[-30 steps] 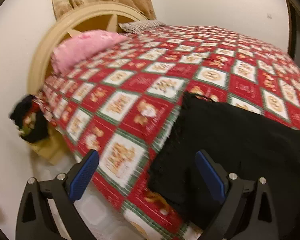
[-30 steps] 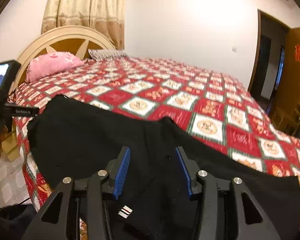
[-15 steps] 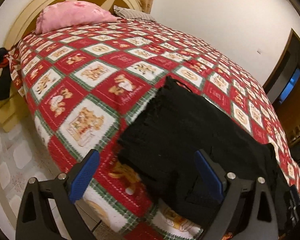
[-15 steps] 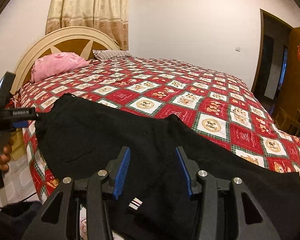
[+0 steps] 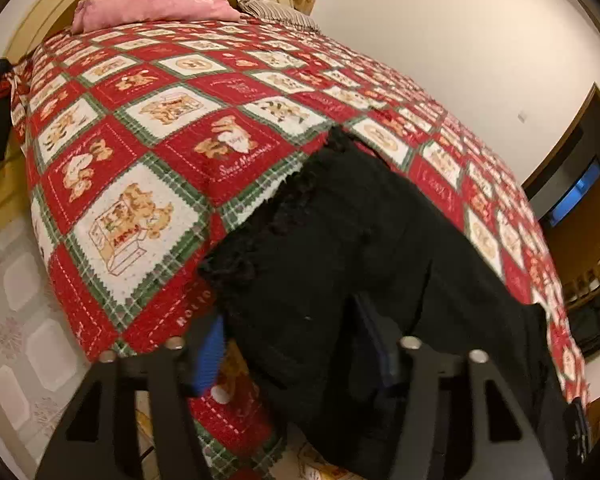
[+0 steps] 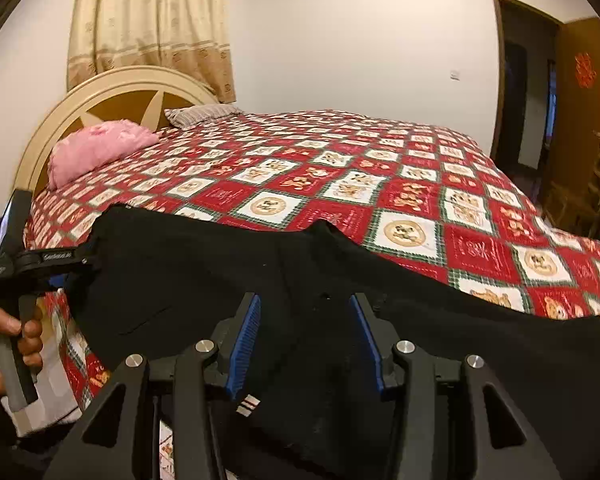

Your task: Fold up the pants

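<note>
Left wrist view: black pants [image 5: 340, 264] lie along the near edge of a bed covered by a red, white and green patchwork quilt [image 5: 172, 152], the gathered waistband end toward the pink pillow [image 5: 152, 0] at the headboard. The left tongs [image 5: 296, 344] have just been closing; the near corner of the pants sits between the blue pads. The left pad shows at the cloth's edge and the right pad is largely buried in dark fabric, so whether they press on it cannot be told. Tiled floor [image 5: 16, 312] shows at lower left.

Right wrist view: the pants [image 6: 204, 276] stretch across the foreground of the quilt [image 6: 420, 184], one leg running off to the right. The right tongs [image 6: 304, 336] stand partly open with black fabric between the pads; a firm grip cannot be confirmed. At far left a hand [image 6: 4, 344] holds the left tongs [image 6: 70, 268] at the pants' waist corner. A curtain [image 6: 152, 24], headboard [image 6: 112, 100] and open door [image 6: 584, 104] stand behind.
</note>
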